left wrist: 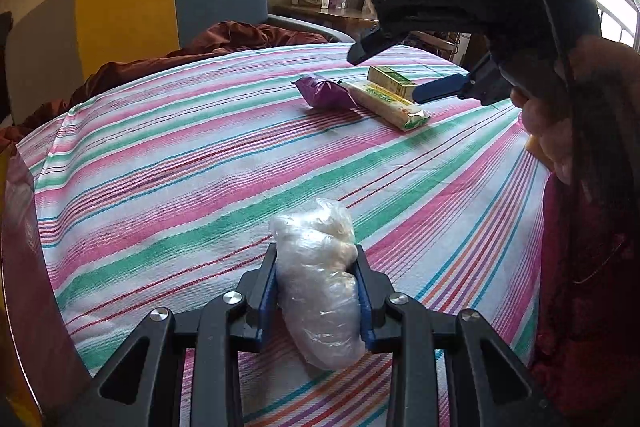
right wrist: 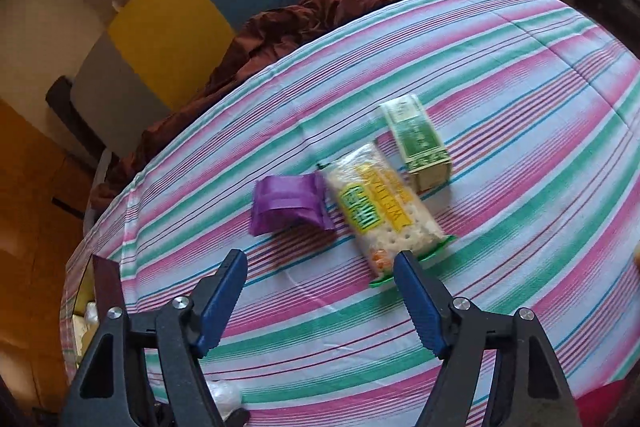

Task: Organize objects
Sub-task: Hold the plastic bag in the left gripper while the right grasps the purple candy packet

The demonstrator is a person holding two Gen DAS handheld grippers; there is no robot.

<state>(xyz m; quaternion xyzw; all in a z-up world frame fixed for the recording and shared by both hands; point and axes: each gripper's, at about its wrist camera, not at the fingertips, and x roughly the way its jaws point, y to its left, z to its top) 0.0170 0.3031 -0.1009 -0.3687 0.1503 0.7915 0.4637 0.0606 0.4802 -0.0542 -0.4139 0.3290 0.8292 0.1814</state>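
The left gripper [left wrist: 316, 287] clamps a clear plastic-wrapped bundle [left wrist: 320, 291] over the striped bedsheet [left wrist: 200, 167], likely carrying it. Ahead, the right gripper [right wrist: 320, 295], jaws apart and empty, hovers over the cracker packet [right wrist: 384, 207], probably lining up a grasp.

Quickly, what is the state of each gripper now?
Left gripper: closed on the clear plastic bag.
Right gripper: open, holding nothing.

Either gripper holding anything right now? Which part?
Left gripper is clamped across the middle of the clear plastic-wrapped bundle. Right gripper is open and empty, above the cracker pack.
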